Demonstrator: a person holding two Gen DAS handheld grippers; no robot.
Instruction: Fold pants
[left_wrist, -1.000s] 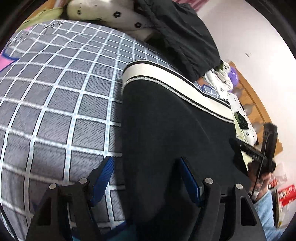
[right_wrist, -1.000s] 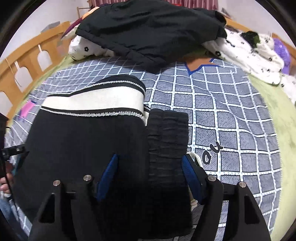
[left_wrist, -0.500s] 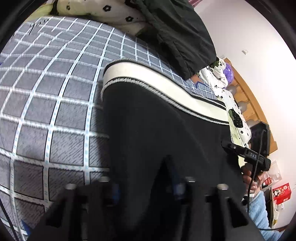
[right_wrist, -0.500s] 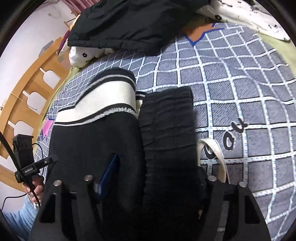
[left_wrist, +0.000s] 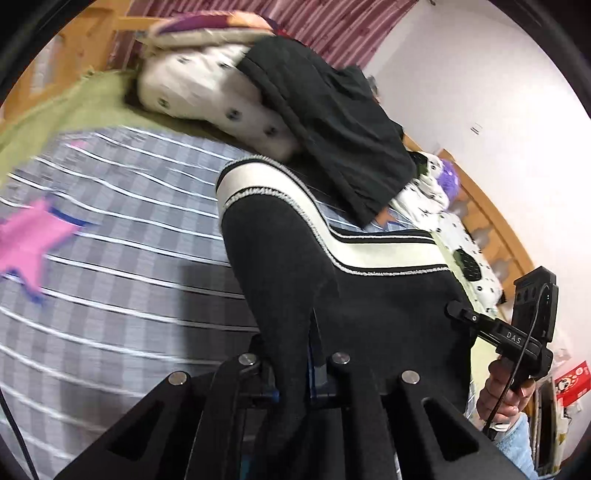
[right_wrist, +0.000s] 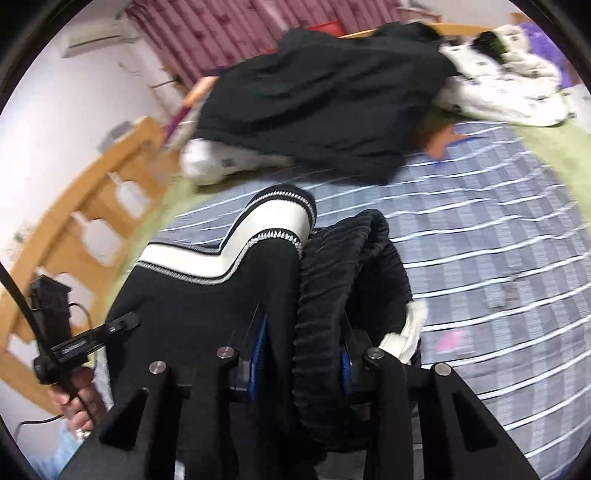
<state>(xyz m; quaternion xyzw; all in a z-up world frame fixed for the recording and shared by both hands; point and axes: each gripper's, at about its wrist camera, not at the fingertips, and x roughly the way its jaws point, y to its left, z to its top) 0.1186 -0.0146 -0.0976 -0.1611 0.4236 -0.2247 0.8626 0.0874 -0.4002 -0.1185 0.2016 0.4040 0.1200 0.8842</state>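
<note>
My left tongs (left_wrist: 291, 363) are pinched tight on a fold of the black pants (left_wrist: 295, 266), and the cloth is rising up off the bed (left_wrist: 122, 236) between the blue pads. My right tongs (right_wrist: 301, 354) are closing on the ribbed waistband (right_wrist: 332, 295) end of the same pants, with that thick roll of fabric sitting between the jaws and already being squeezed. The pants are hanging between the two tongs over the near part of the checked bed cover, with the cream stripe (left_wrist: 266, 192) (the one with black piping) stretching off toward the far edge. A white drawstring (right_wrist: 404, 338) is poking out just beside my right tongs. Further back, near the headboard edge of the bed, a black jacket (right_wrist: 317, 110) is draping over a spotted white pillow (left_wrist: 207, 92). I'm seeing my other hand (left_wrist: 502, 395) gripping its handle off to the right in the left view.
</note>
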